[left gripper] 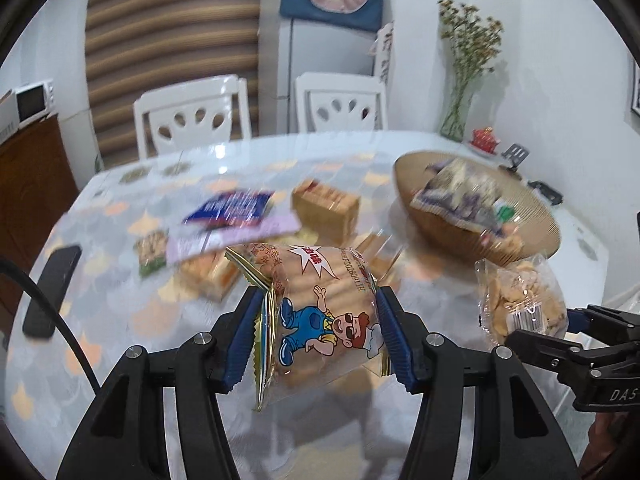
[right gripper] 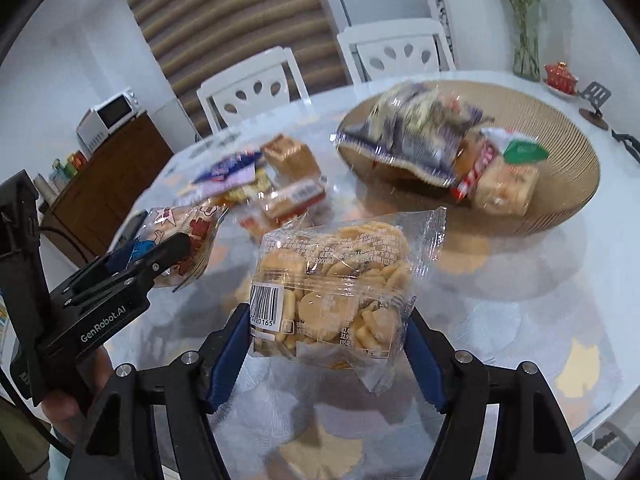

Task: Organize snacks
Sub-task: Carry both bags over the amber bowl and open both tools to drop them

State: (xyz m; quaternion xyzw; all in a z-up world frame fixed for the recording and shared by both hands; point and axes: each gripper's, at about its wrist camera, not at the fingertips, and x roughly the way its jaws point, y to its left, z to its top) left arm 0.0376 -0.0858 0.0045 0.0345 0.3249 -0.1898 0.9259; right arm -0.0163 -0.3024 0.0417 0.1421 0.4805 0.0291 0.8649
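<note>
The left tongs (left gripper: 320, 340) pinch a cracker pack with a cartoon man (left gripper: 320, 316) between their blue pads, one pad on each side, and the pack hangs in the air above the tabletop (left gripper: 100, 320). The right tongs (right gripper: 326, 354) squeeze a clear bag of small round biscuits (right gripper: 332, 292) the same way, and that bag is also up off the tabletop. The two held packs are side by side, near each other but not touching. Past them sits a big round woven basket (right gripper: 560, 184). Inside the basket lie a purple and white bag (right gripper: 408, 140), a pack with a green label (right gripper: 516, 176) and a red and white pack (right gripper: 476, 176). To the left of the basket, more snacks lie on the tabletop: a tan box of cakes (left gripper: 326, 208), a blue packet (left gripper: 232, 208) and a little green pack (left gripper: 152, 252). Behind the basket, by the wall, stands a glass vase of dried flowers (left gripper: 460, 92).
</note>
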